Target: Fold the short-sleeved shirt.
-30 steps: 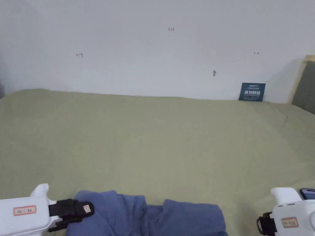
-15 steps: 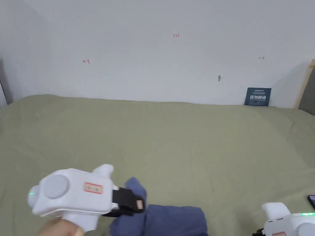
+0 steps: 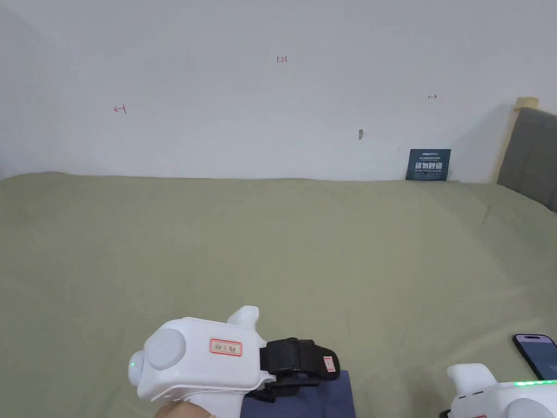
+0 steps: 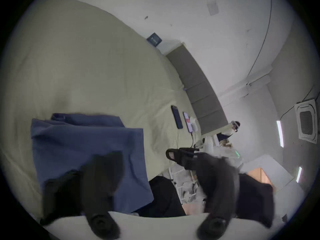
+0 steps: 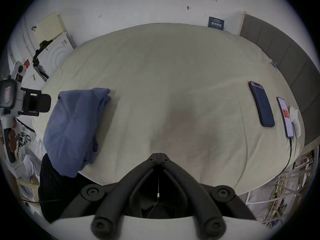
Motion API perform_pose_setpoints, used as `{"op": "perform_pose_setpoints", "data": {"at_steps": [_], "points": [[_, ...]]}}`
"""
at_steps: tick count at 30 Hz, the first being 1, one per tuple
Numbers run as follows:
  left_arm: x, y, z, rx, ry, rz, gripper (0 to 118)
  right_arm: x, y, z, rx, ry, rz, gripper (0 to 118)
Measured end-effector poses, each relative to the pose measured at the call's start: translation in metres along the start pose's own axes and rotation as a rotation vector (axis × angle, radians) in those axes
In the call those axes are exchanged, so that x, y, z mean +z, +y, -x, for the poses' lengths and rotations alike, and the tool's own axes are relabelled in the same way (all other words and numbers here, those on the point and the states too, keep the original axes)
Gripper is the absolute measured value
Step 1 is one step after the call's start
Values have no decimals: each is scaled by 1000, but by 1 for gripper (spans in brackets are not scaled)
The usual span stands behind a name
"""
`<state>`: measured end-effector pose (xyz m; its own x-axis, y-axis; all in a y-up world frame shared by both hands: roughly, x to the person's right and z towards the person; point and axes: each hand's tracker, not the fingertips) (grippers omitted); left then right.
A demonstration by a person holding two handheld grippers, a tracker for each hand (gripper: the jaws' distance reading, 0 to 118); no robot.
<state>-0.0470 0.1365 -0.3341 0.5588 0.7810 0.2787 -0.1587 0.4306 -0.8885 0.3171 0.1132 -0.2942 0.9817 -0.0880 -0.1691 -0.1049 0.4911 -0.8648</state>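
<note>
A folded blue short-sleeved shirt [image 5: 74, 127] lies at the near edge of a bed [image 3: 283, 245] covered in a pale green sheet, its bundle partly over the bed's edge in the right gripper view. The left gripper [image 3: 318, 366] hovers just above the shirt, its jaws wide apart and empty in the left gripper view — a second ago it sat low at the left, jaws at the crumpled cloth's edge, and half a second ago it was carrying a raised flap of blue fabric across. That flap now lies flat on the stack. The right gripper [image 5: 158, 155] hangs over bare sheet to the right of the shirt, jaws pressed together at the tips with nothing between them — its white body stays at the lower right corner in the head view. Two phones [image 5: 261, 103] rest on the sheet near a grey headboard [image 3: 530, 155], well apart from the shirt.
</note>
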Motion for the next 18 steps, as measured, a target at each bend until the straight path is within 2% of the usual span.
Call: {"op": "perform_pose_setpoints", "data": {"at_steps": [1, 3, 7, 9, 13, 15, 18], "points": [[1, -3, 0, 8, 5, -32, 0, 1, 0, 0, -2, 4, -5, 0], [-2, -8, 9, 28, 25, -57, 0, 1, 0, 0, -6, 9, -9, 0], [-27, -30, 23, 56, -116, -15, 0, 2, -1, 0, -14, 9, -12, 0], [-50, -43, 31, 43, -103, 11, 0, 1, -3, 2, -12, 7, -8, 0], [-95, -72, 76, 196, 33, 97, 0, -1, -5, 8, 11, 0, 8, 0], [-86, -77, 81, 182, -115, -30, 0, -1, -5, 11, 19, -6, 12, 0], [-83, -69, 65, 162, -23, 34, 0, -3, -3, 17, 32, -14, 18, 0]]}}
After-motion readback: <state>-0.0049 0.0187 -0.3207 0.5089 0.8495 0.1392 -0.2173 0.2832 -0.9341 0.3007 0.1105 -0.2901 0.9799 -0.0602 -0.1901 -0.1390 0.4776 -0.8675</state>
